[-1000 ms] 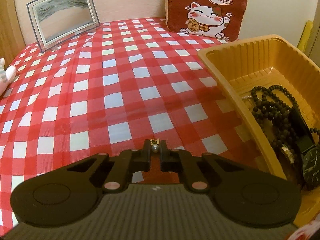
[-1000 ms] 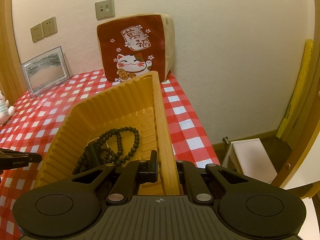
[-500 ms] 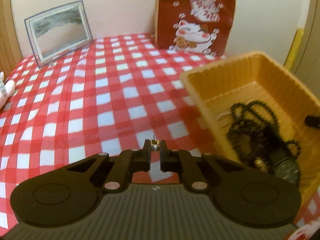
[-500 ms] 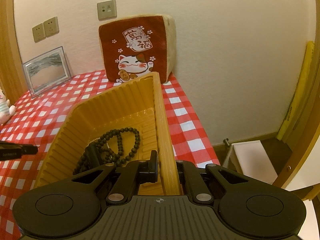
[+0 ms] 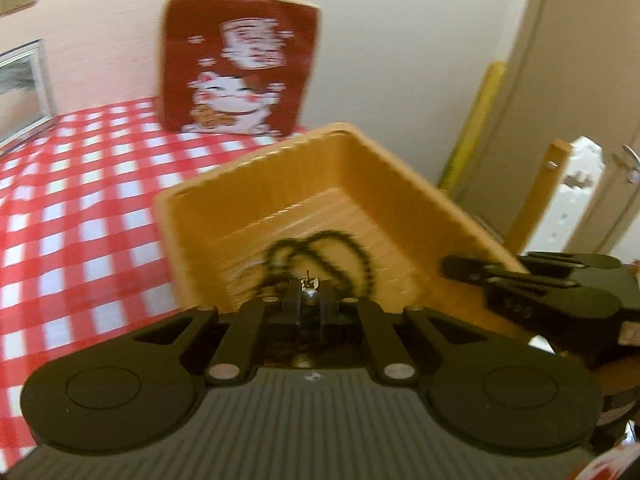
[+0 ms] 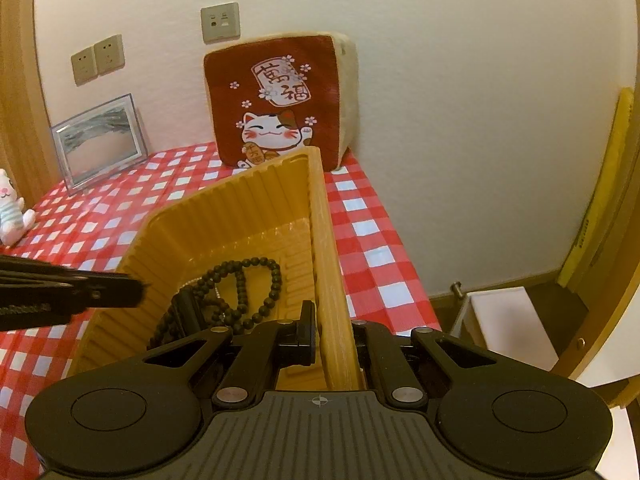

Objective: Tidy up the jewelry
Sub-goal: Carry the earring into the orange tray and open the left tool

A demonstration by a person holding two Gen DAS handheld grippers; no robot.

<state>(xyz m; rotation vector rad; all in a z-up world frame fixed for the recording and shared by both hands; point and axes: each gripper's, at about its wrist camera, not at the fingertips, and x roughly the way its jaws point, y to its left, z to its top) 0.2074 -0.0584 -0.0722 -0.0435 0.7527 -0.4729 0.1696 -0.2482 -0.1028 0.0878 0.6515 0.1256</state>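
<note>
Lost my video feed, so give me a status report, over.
Left gripper pinching small earring, over orange tray. Right gripper clamped on tray wall. Black beads already inside; path unobstructed.

Red-and-white checks across the tablecloth (image 6: 372,248). Orange-yellow, ribbed, on the tray (image 6: 240,216). Black for the bead necklace (image 6: 256,280) inside. At twelve o'clock, dark red on the cushion (image 6: 280,100), printed with a white lucky cat (pink cheeks, small white blossoms). At ten o'clock, grey and sandy tones in the clear-edged picture frame (image 6: 100,140). Black on both grippers.
</note>
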